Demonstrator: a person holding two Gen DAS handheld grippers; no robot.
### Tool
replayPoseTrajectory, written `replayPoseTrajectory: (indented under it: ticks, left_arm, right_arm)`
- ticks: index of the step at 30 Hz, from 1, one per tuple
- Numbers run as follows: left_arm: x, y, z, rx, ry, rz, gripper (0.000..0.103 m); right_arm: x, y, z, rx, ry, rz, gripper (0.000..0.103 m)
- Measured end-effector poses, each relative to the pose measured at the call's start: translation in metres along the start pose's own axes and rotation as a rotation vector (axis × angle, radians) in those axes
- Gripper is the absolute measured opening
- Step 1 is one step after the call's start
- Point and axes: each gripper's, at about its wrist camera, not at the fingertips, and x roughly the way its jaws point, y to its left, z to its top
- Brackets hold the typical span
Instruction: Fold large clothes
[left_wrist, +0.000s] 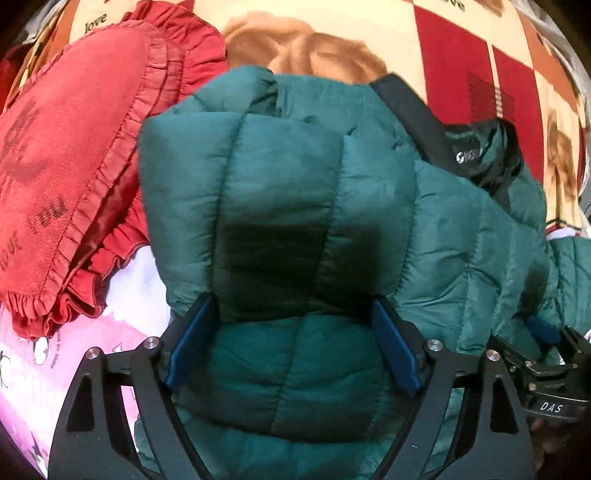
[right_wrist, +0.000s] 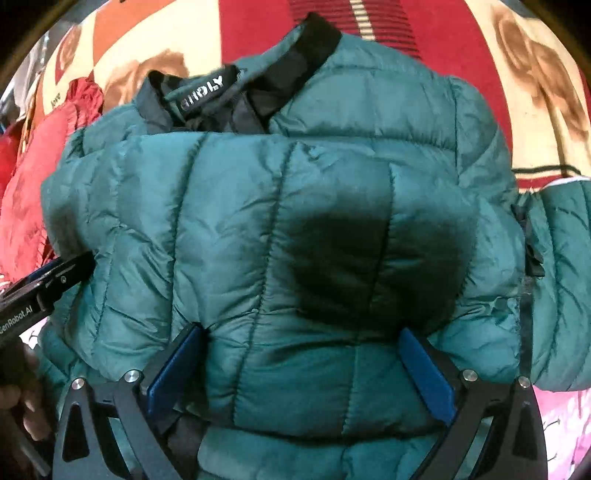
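Below, the green puffer jacket (left_wrist: 295, 206) lies bunched on a patterned blanket (left_wrist: 461, 44) beside a red pillow (left_wrist: 66, 155); left gripper (left_wrist: 293, 325) and right gripper (right_wrist: 303, 354) fingers spread wide, straddling its padding.

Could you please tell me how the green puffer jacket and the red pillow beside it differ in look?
The green puffer jacket is smooth, shiny and quilted in puffy channels; the red pillow is matte woven cloth with a ruffled edge. The jacket has a black collar, the pillow dark printed lettering. Both lie on the patterned blanket.
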Motion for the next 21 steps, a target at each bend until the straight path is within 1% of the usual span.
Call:
replayPoseTrajectory:
  ticks: [1, 2, 3, 4, 5, 6, 7, 8, 9, 10, 11, 12, 13, 14, 16, 17, 19, 20, 21]
  left_arm:
    - [-0.005, 0.001, 0.003, -0.021, -0.013, -0.003, 0.085]
    - [-0.013, 0.004, 0.004, -0.055, -0.042, -0.009, 0.085]
    - [-0.017, 0.009, 0.004, -0.080, -0.056, -0.013, 0.085]
    - [-0.019, 0.011, 0.004, -0.098, -0.057, -0.014, 0.085]
    - [-0.015, 0.014, 0.002, -0.108, -0.040, -0.009, 0.085]
    - [-0.005, 0.016, 0.000, -0.099, -0.001, -0.002, 0.085]
    - [0.004, 0.016, -0.002, -0.083, 0.030, 0.005, 0.085]
    - [0.007, 0.016, -0.003, -0.076, 0.034, 0.007, 0.085]
    - [0.003, 0.015, -0.002, -0.071, 0.025, 0.017, 0.085]
    - [-0.003, 0.013, -0.001, -0.071, 0.018, 0.025, 0.085]
    - [-0.010, 0.012, 0.001, -0.081, 0.003, 0.026, 0.085]
    - [-0.019, 0.012, 0.002, -0.102, -0.020, 0.014, 0.085]
    - [-0.029, 0.012, 0.002, -0.124, -0.039, -0.004, 0.085]
    - [-0.036, 0.011, 0.002, -0.137, -0.052, -0.017, 0.085]
    - [-0.052, 0.007, 0.002, -0.147, -0.083, -0.059, 0.085]
    - [-0.058, 0.004, 0.002, -0.135, -0.097, -0.075, 0.085]
    - [-0.072, -0.010, 0.002, -0.113, -0.116, -0.085, 0.085]
    - [-0.073, -0.013, 0.004, -0.105, -0.124, -0.093, 0.085]
    - [-0.071, -0.013, 0.008, -0.096, -0.128, -0.104, 0.085]
  right_arm:
    - [-0.014, -0.002, -0.001, 0.011, -0.043, -0.016, 0.103]
    - [-0.028, -0.003, -0.001, 0.020, -0.104, -0.027, 0.103]
    - [-0.038, -0.004, 0.000, 0.022, -0.153, -0.021, 0.103]
    - [-0.043, -0.005, 0.000, 0.022, -0.177, -0.017, 0.103]
    - [-0.041, -0.007, -0.001, 0.026, -0.169, -0.021, 0.103]
    - [-0.032, -0.009, -0.002, 0.028, -0.123, -0.019, 0.103]
    - [-0.012, -0.012, -0.001, 0.033, -0.027, 0.002, 0.103]
    - [-0.004, -0.015, -0.001, 0.049, 0.001, 0.025, 0.103]
    - [-0.018, -0.021, 0.000, 0.080, -0.046, 0.043, 0.103]
    - [-0.030, -0.026, 0.003, 0.094, -0.083, 0.036, 0.103]
    - [-0.047, -0.034, 0.006, 0.105, -0.132, 0.018, 0.103]
    - [-0.068, -0.046, 0.009, 0.120, -0.205, -0.012, 0.103]
    - [-0.096, -0.064, 0.008, 0.157, -0.293, -0.056, 0.103]
    - [-0.112, -0.080, 0.007, 0.198, -0.345, -0.085, 0.103]
    - [-0.149, -0.131, 0.001, 0.305, -0.461, -0.178, 0.103]
    - [-0.164, -0.151, -0.006, 0.347, -0.486, -0.229, 0.103]
    - [-0.180, -0.224, -0.011, 0.430, -0.486, -0.334, 0.103]
    - [-0.185, -0.256, -0.015, 0.445, -0.468, -0.359, 0.103]
    - [-0.188, -0.298, -0.015, 0.467, -0.427, -0.397, 0.103]
